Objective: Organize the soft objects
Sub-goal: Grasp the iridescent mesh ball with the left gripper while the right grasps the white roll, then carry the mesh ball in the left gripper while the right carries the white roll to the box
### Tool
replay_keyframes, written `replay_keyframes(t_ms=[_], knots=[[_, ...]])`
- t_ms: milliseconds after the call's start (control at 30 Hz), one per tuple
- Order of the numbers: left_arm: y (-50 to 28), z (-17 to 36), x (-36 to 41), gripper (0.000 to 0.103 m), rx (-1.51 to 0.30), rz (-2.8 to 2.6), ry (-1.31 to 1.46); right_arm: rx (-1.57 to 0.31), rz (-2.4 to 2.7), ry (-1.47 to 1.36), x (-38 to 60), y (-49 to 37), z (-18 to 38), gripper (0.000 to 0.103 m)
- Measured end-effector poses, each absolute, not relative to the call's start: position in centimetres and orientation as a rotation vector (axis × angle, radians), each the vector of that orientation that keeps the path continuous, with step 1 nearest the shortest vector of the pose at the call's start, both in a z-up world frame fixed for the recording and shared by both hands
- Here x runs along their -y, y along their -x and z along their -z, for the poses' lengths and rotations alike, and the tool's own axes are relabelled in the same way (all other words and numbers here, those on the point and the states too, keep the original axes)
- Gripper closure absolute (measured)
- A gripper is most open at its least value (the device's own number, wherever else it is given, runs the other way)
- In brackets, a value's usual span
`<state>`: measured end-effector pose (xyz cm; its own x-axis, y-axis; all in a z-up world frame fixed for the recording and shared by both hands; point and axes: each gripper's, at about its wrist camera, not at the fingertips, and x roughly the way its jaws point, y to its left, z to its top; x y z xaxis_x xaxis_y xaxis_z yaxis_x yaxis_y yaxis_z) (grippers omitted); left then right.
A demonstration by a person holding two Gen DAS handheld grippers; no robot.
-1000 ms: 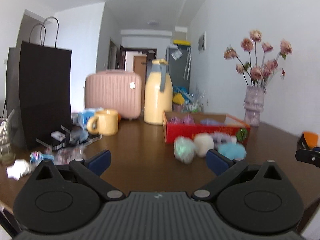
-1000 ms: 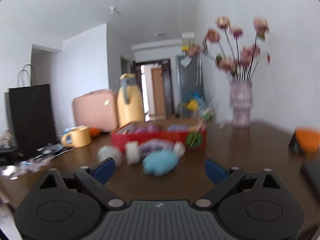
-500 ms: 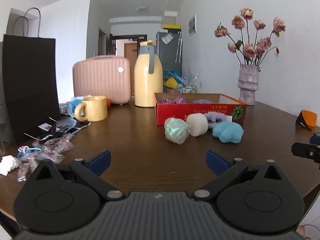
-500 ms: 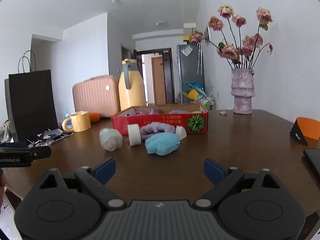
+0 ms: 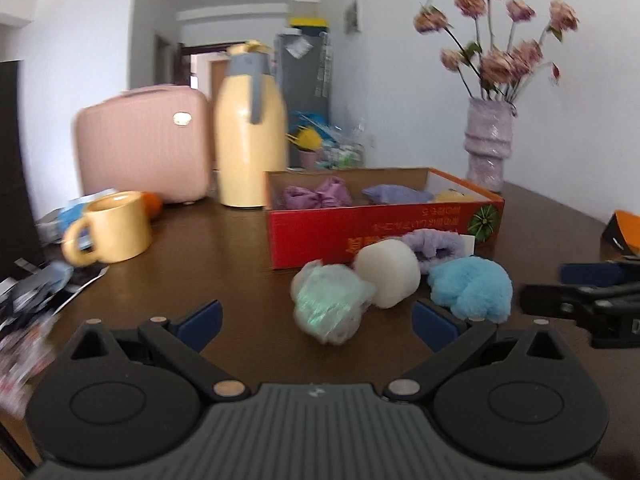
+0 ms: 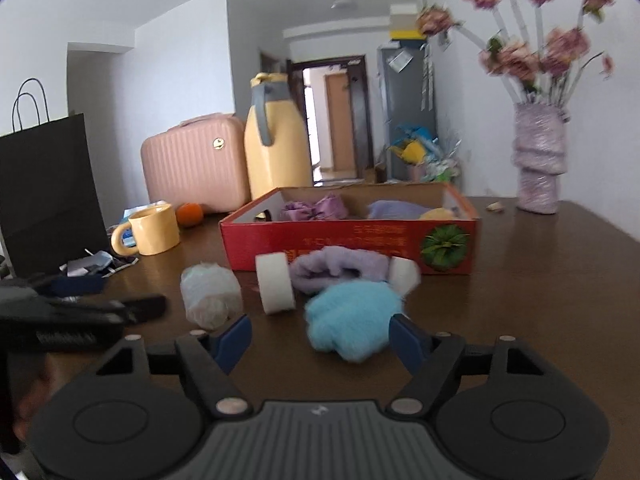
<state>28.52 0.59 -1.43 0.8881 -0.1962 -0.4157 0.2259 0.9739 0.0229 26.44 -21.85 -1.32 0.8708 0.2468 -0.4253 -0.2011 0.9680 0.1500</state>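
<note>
Blue fluffy pom-pom [image 6: 354,322] lies before the red box [image 6: 352,240], between the closing, not yet touching jaws of the right gripper [image 6: 320,338]; left gripper [image 5: 316,318] spread; pinch gently, mid-fluff.

Left tool [image 5: 316,318] — agape — facing mesh pouf [image 5: 330,306]

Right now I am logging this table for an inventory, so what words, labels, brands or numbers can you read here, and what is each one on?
Red box: rows of yellow print on its front face, upside down and too blurred to read.
Left tongs: a strip of pale lettering along the side, too blurred to read.
Orange and black item at the table edge: a small white mark, too small to read.
No other text is legible.
</note>
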Motion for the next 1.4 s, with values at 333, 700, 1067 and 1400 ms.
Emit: replay_keyframes(t_ms=[333, 700, 1067, 1400], knots=[[-35.1, 3.7, -0.7, 0.059, -0.531, 0.289, -0.034, -0.53, -0.333, -0.146, 18.1, -37.2, 2.0, 0.039], [-33.2, 3.1, -1.0, 0.075, -0.525, 0.303, -0.02, -0.563, -0.377, -0.137, 17.1, -36.7, 2.5, 0.075], [-21.6, 0.2, -1.1, 0.078, -0.473, 0.338, 0.003, -0.531, -0.315, -0.137, 21.6, -23.2, 1.0, 0.075], [-16.9, -2.5, 0.4, 0.078, -0.416, 0.355, -0.008, -0.447, -0.27, -0.17, 24.2, -16.8, -1.2, 0.075]])
